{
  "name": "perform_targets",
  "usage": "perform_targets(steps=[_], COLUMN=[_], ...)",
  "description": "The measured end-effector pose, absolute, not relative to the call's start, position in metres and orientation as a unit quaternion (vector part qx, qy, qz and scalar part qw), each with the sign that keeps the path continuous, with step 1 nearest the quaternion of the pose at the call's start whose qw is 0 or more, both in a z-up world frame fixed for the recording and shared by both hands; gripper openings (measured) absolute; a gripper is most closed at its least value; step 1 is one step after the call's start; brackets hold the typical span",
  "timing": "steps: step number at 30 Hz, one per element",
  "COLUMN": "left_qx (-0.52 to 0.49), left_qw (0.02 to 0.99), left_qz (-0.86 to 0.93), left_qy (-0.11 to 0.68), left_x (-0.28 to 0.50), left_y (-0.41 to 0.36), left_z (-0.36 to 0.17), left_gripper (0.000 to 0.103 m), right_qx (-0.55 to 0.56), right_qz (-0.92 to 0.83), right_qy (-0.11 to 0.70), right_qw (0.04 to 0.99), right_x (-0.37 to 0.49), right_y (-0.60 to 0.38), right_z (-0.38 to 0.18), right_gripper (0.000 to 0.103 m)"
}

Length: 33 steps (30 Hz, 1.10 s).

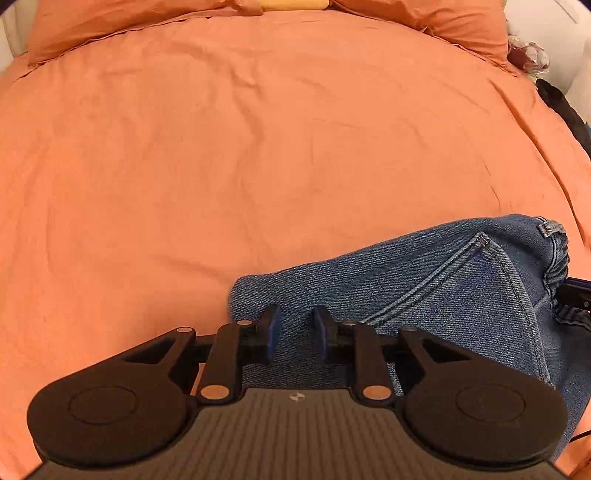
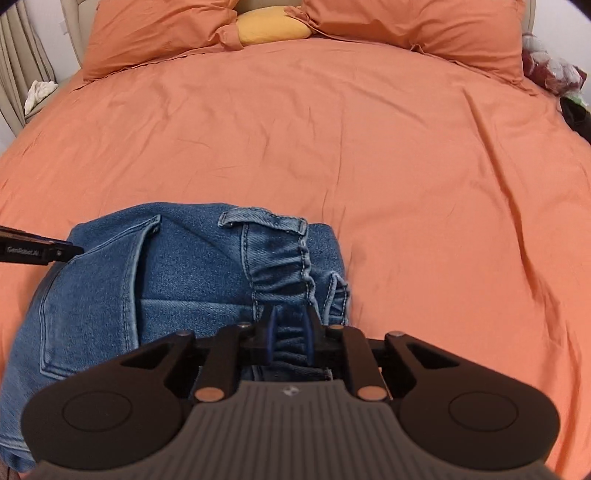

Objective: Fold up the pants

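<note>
Blue denim pants (image 1: pixel 424 288) lie folded in a bundle on the orange bedsheet (image 1: pixel 221 166), near the bed's front edge. My left gripper (image 1: pixel 296 332) is over the pants' left folded end, its jaws a little apart with denim between and under them. My right gripper (image 2: pixel 290 332) is at the elastic waistband (image 2: pixel 288 269) on the pants' (image 2: pixel 166 277) right side, jaws narrowly apart with gathered waistband fabric between them. The left gripper's tip (image 2: pixel 55 251) shows at the left edge of the right wrist view. The right gripper's tip (image 1: pixel 576 295) shows at the right edge of the left wrist view.
Two orange pillows (image 2: pixel 159 33) and a yellow cushion (image 2: pixel 269 27) lie at the head of the bed. Dark and red items (image 2: pixel 554 74) sit off the bed's right side. A chair with white cloth (image 2: pixel 37 92) stands at the left.
</note>
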<state>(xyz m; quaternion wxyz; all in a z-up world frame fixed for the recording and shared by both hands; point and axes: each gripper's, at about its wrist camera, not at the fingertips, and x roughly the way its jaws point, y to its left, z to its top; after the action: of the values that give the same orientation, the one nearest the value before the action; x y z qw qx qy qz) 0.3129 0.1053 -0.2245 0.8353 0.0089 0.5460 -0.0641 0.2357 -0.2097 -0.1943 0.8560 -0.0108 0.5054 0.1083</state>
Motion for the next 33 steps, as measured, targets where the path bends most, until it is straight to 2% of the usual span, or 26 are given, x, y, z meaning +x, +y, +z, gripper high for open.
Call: perform_targets(steps=[5, 9, 17, 18, 20, 21, 22, 26, 28, 29, 30, 31, 32, 33], left_qx=[0.050, 0.070, 0.083, 0.083, 0.080, 0.077, 0.076, 0.063, 0.061, 0.062, 0.067, 0.080, 0.094, 0.097], left_qw=[0.845, 0.853, 0.854, 0.852, 0.848, 0.846, 0.844, 0.820, 0.812, 0.809, 0.803, 0.794, 0.783, 0.779], left_qz=[-0.057, -0.050, -0.056, -0.059, -0.074, -0.082, -0.092, -0.129, -0.135, -0.128, -0.113, -0.101, -0.093, -0.091], left_qy=[0.530, 0.514, 0.511, 0.514, 0.519, 0.521, 0.524, 0.553, 0.564, 0.570, 0.581, 0.594, 0.607, 0.613], left_x=[0.293, 0.270, 0.220, 0.214, 0.200, 0.189, 0.178, 0.134, 0.119, 0.115, 0.113, 0.112, 0.112, 0.111], left_y=[0.101, 0.100, 0.101, 0.103, 0.108, 0.108, 0.107, 0.102, 0.097, 0.094, 0.091, 0.088, 0.086, 0.086], left_z=[-0.201, -0.179, -0.150, -0.148, -0.144, -0.142, -0.142, -0.153, -0.165, -0.175, -0.184, -0.194, -0.204, -0.210], left_gripper=[0.026, 0.026, 0.030, 0.035, 0.049, 0.062, 0.071, 0.076, 0.082, 0.082, 0.075, 0.045, 0.033, 0.029], right_qx=[-0.009, 0.001, -0.027, -0.028, -0.035, -0.038, -0.034, -0.007, -0.012, -0.014, -0.014, -0.012, -0.011, -0.012], right_qz=[0.108, 0.121, 0.154, 0.152, 0.145, 0.144, 0.143, 0.133, 0.133, 0.133, 0.134, 0.135, 0.136, 0.140], right_qy=[0.499, 0.475, 0.459, 0.465, 0.475, 0.478, 0.478, 0.478, 0.476, 0.474, 0.473, 0.473, 0.474, 0.475], right_qw=[0.860, 0.872, 0.875, 0.872, 0.867, 0.866, 0.866, 0.868, 0.869, 0.870, 0.871, 0.870, 0.870, 0.869], right_x=[0.232, 0.213, 0.157, 0.154, 0.150, 0.149, 0.148, 0.151, 0.150, 0.149, 0.148, 0.149, 0.149, 0.149], right_y=[-0.207, -0.205, -0.195, -0.195, -0.197, -0.200, -0.201, -0.204, -0.202, -0.202, -0.202, -0.202, -0.203, -0.203], right_z=[-0.180, -0.160, -0.149, -0.154, -0.168, -0.176, -0.182, -0.191, -0.189, -0.189, -0.190, -0.190, -0.190, -0.190], right_gripper=[0.011, 0.022, 0.024, 0.024, 0.023, 0.022, 0.022, 0.020, 0.020, 0.020, 0.020, 0.020, 0.020, 0.019])
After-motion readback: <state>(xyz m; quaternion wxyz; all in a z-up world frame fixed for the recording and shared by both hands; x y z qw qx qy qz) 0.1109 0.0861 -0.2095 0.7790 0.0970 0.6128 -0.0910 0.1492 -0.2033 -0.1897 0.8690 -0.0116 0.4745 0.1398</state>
